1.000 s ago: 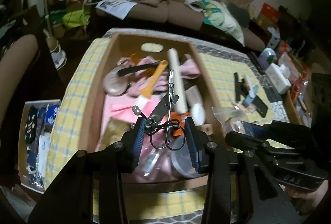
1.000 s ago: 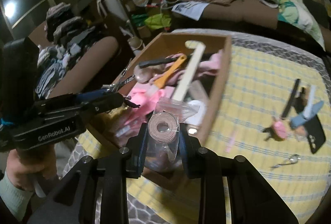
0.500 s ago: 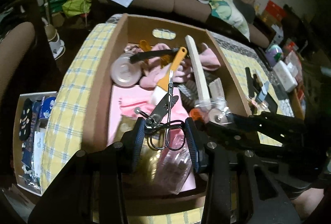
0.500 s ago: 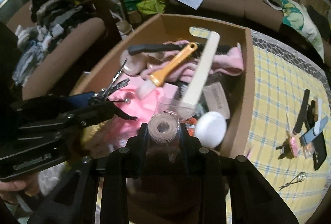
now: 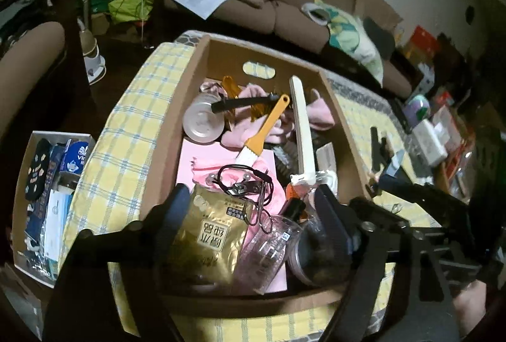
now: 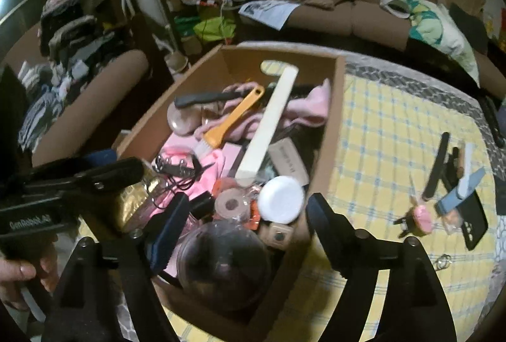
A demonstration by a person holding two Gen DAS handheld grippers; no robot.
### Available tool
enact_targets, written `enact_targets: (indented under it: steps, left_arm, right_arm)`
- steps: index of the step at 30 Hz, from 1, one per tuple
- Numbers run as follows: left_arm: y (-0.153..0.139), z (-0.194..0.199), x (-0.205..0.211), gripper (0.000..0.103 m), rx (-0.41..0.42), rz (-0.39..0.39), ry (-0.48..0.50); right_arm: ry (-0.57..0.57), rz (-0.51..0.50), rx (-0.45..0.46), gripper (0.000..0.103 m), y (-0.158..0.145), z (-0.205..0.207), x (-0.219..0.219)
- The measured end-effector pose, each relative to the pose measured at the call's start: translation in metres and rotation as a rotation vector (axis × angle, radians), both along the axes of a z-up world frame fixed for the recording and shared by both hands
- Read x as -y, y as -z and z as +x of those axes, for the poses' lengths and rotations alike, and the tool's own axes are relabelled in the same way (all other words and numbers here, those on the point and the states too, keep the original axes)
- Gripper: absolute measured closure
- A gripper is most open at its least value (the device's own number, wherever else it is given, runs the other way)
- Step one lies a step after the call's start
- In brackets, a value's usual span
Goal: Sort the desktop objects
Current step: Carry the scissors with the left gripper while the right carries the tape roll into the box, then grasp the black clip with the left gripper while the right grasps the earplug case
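Note:
A cardboard box [image 5: 164,133] on the yellow checked tablecloth holds several items. My left gripper [image 5: 253,209] is open and empty over the box's near end. The metal eyelash curler [image 5: 249,187] lies loose in the box on pink cloth beside a gold packet [image 5: 212,231]. My right gripper [image 6: 246,209] is open and empty above the box's near corner [image 6: 332,120]. The bagged roll of tape [image 6: 232,203] lies in the box next to a white round lid [image 6: 281,195]. The curler also shows in the right wrist view [image 6: 177,171].
An orange-handled brush [image 5: 264,133], a white stick [image 5: 303,133] and a black-handled tool [image 5: 243,103] lie further back in the box. Loose small items [image 6: 455,184] lie on the cloth to the right. An open box of packets [image 5: 47,193] sits on the floor at the left.
Both grippers have opened. The left let go of the eyelash curler and the right let go of the bagged tape roll; both now lie in the box.

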State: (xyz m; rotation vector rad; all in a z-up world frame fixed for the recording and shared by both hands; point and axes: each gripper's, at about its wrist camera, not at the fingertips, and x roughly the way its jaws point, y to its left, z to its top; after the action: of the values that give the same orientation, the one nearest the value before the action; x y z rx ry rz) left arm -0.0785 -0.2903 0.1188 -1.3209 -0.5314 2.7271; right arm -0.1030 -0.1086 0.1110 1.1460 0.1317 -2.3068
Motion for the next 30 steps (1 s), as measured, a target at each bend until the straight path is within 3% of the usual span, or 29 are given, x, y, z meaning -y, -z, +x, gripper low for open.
enact_targets:
  steps: [6, 8, 11, 15, 23, 30]
  left_arm:
    - [-0.015, 0.017, 0.007, 0.017, -0.006, -0.002, -0.031]
    - [-0.021, 0.024, 0.004, 0.008, -0.013, 0.001, -0.032]
    - [-0.028, 0.033, -0.006, 0.006, -0.021, -0.003, -0.009]
    - [-0.037, 0.043, -0.033, 0.000, -0.034, -0.023, 0.038]
    - [-0.034, 0.045, -0.106, 0.000, -0.014, -0.053, 0.156]
    - [-0.016, 0.032, -0.169, 0.000, 0.005, -0.093, 0.232]
  right_arm:
    - [0.037, -0.015, -0.014, 0.014, -0.020, 0.012, -0.025]
    - [0.050, -0.012, -0.014, 0.009, -0.024, 0.017, -0.034]
    - [0.070, 0.000, -0.014, 0.006, -0.026, 0.026, -0.051]
    - [0.122, 0.015, 0.010, 0.004, -0.023, 0.033, -0.084]
    - [0.223, 0.052, 0.011, 0.003, -0.016, 0.043, -0.150]
    - [0.374, -0.010, 0.038, 0.003, -0.004, 0.036, -0.228]
